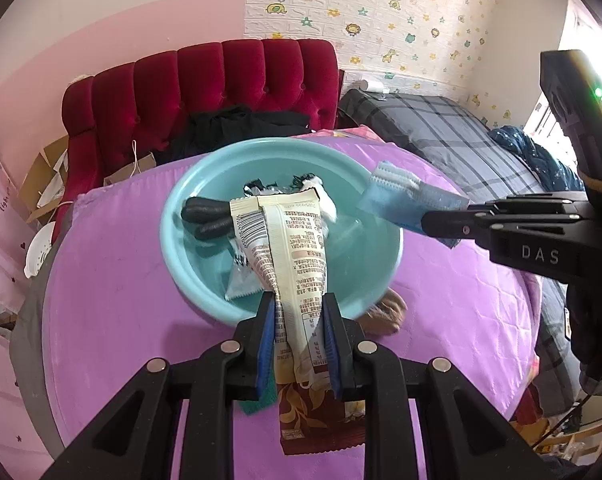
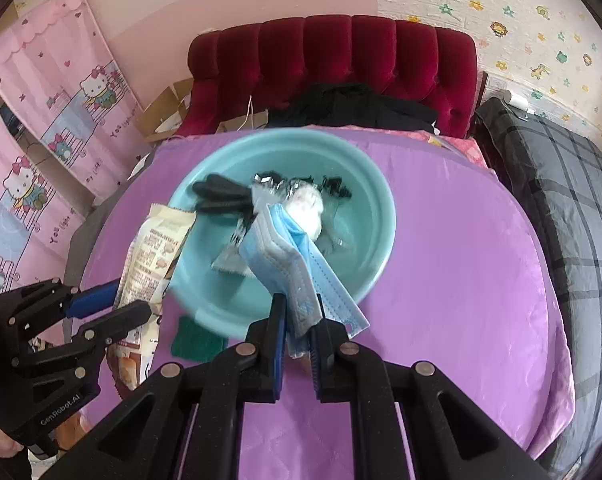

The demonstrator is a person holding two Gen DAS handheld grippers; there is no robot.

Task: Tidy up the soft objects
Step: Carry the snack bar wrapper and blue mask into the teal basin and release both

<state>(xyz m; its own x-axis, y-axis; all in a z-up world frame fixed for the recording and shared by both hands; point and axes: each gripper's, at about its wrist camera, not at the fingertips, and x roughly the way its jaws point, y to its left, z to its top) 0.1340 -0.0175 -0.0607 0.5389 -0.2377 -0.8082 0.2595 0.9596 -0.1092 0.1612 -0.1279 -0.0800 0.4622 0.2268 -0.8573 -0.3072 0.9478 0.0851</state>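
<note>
Crinkly snack packet [image 1: 297,280], pleated blue mask [image 2: 297,276], round teal basin [image 1: 181,240]

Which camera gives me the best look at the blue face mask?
The right wrist view: the blue face mask hangs in front of the lens, pinched in the right gripper, showing pleats and stitching. The left wrist view shows the mask smaller and side-on, over the teal basin.
</note>
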